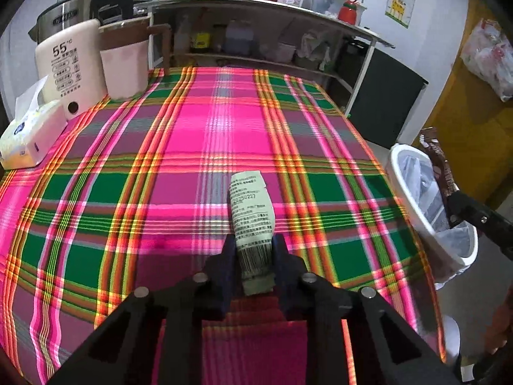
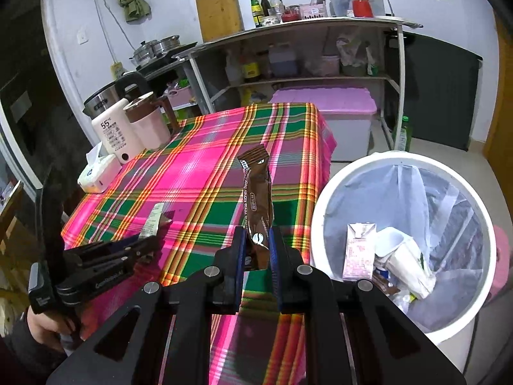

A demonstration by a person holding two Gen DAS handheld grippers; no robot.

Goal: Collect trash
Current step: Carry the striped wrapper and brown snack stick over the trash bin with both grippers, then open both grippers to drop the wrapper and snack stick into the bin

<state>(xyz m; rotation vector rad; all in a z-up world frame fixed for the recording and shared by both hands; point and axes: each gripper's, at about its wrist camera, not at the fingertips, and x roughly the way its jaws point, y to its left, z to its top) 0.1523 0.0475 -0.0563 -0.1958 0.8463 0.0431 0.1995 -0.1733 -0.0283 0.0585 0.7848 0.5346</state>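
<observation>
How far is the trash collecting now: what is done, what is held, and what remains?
Done: a carton and other waste already lie in the white bin. In hand: the left gripper is shut on a pale green wrapper, and the right gripper is shut on a brown wrapper, not yet over the bin. Left: drop both in. No other loose trash shows on the plaid tablecloth.

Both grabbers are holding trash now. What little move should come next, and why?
Probably swing the right gripper sideways over the white trash bin and let go. It is shut on the brown snack wrapper, which hangs above the plaid tablecloth right beside the open bin. The left gripper, shut on a pale green printed wrapper, sits farther away, so it can follow.
</observation>
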